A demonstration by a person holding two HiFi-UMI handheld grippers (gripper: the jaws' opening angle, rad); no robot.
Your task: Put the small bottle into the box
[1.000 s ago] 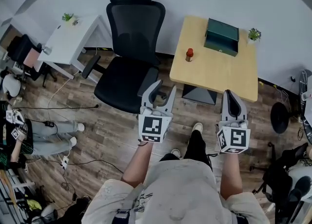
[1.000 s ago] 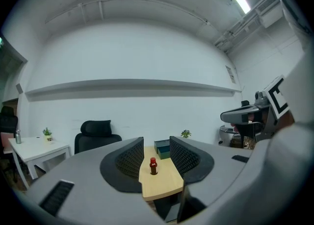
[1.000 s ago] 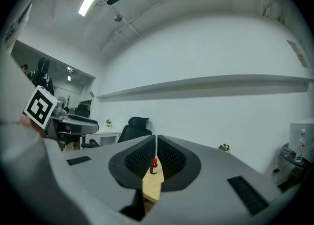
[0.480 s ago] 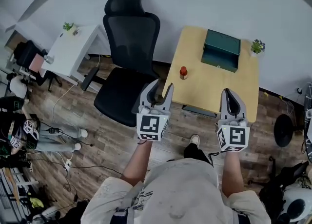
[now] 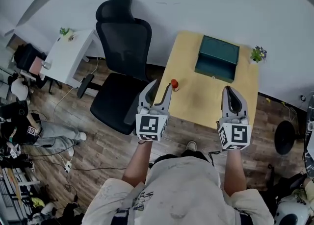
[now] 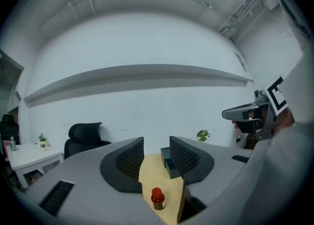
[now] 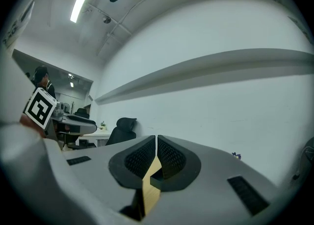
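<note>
Small bottle (image 5: 173,85) just ahead of L gripper (image 5: 162,85)

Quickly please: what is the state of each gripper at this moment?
Left gripper: open, empty; the small bottle stands ahead on the table, untouched.
Right gripper: jaws shut, holding nothing.

The person (image 5: 182,167) wears a pale short-sleeved T-shirt (image 5: 184,194), black trousers (image 5: 164,159) and a white shoe (image 5: 191,145)
</note>
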